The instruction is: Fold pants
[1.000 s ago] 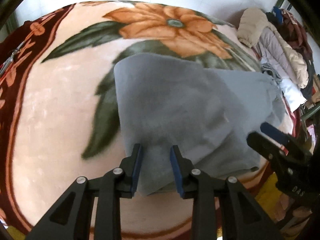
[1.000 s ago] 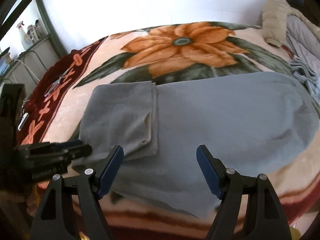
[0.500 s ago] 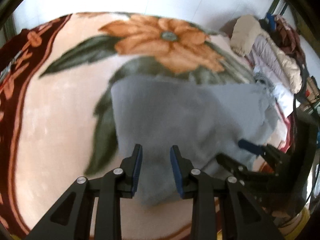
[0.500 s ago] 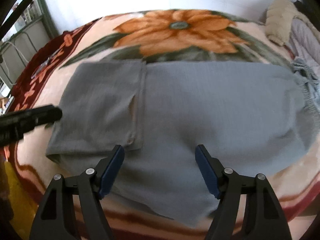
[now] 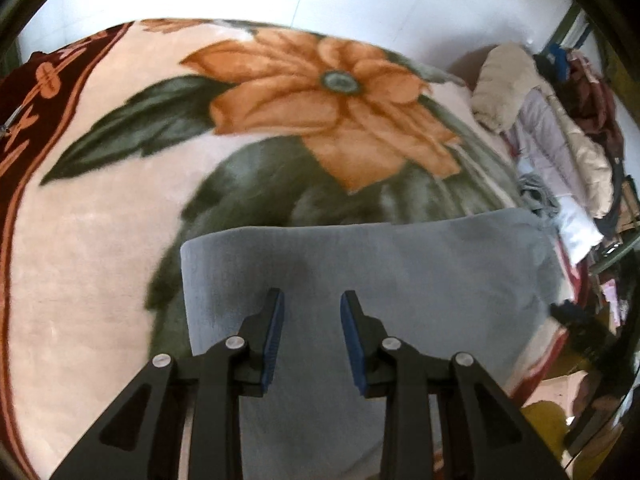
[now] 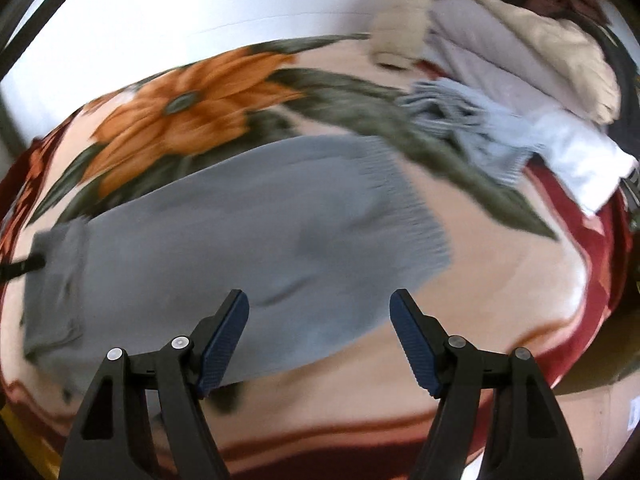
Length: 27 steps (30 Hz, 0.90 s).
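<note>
The grey pants (image 5: 400,272) lie flat on the floral blanket (image 5: 100,240), with one end folded over at the left in the right wrist view (image 6: 56,280) and the ribbed waistband (image 6: 404,204) at the right. My left gripper (image 5: 312,320) hovers over the folded end with its jaws partly open and nothing between them. My right gripper (image 6: 320,320) is wide open and empty above the near edge of the pants (image 6: 240,248). The left gripper's tip (image 6: 24,268) shows at the left edge of the right wrist view.
A pile of clothes and jackets (image 5: 552,136) lies at the blanket's right end, with a light grey knit piece (image 6: 468,120) and a white cloth (image 6: 580,156) nearest the waistband. The blanket's dark red border (image 6: 360,452) runs along the near edge.
The left gripper has moved forward over the folded end. The right gripper has swung right toward the waistband. Both stayed open and empty.
</note>
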Each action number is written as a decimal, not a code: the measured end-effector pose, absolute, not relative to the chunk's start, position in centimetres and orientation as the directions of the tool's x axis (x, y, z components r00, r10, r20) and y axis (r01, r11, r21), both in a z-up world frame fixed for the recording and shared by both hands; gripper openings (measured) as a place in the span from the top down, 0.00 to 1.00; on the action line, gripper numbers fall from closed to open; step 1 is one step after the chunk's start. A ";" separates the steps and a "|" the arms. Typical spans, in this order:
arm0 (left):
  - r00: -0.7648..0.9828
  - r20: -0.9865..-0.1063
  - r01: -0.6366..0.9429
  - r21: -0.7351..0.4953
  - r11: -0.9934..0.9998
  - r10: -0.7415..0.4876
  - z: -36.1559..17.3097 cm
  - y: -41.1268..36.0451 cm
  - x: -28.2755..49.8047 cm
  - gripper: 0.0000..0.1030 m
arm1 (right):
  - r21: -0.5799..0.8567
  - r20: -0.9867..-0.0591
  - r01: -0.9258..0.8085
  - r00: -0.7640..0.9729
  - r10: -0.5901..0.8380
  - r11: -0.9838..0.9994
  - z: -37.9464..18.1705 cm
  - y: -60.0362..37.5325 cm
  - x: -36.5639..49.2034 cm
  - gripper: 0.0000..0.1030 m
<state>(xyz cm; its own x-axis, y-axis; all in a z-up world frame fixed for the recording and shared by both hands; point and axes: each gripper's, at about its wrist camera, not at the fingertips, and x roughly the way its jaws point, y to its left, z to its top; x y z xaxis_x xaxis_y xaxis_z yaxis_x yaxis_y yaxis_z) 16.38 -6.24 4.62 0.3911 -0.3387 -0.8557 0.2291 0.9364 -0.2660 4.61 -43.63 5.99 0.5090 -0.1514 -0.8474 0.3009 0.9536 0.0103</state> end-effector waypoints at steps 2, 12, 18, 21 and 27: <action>0.374 -0.870 0.216 -0.255 0.942 -0.321 3.6 -6.4 16.6 0.70 | 0.028 -0.845 0.339 0.511 -0.159 0.940 5.9 -45.6 4.7 0.28; 0.396 -0.872 0.191 -0.228 0.955 -0.287 4.1 -6.4 15.1 0.70 | 0.204 -0.881 0.465 0.471 -0.045 0.862 0.9 -51.5 6.5 0.26; 0.387 -0.876 0.163 -0.242 0.957 -0.287 4.5 -5.5 13.8 0.70 | 0.266 -0.877 0.467 0.481 0.011 0.843 -0.1 -52.2 6.5 0.22; 0.376 -0.879 0.151 -0.255 0.955 -0.294 4.5 -5.1 13.5 0.67 | 0.254 -0.881 0.464 0.474 0.005 0.849 -0.2 -52.2 6.7 0.23; 0.369 -0.881 0.147 -0.258 0.955 -0.295 4.6 -4.7 13.2 0.61 | 0.215 -0.884 0.444 0.467 -0.020 0.870 0.1 -51.5 7.2 0.27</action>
<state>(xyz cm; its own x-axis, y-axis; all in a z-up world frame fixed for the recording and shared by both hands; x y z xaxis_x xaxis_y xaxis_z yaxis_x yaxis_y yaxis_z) 13.19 -4.70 4.59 0.3688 -0.2949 -0.8815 0.1466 0.9549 -0.2582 7.20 -51.52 0.06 0.4673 -0.0197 -0.8839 0.4439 0.8699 0.2152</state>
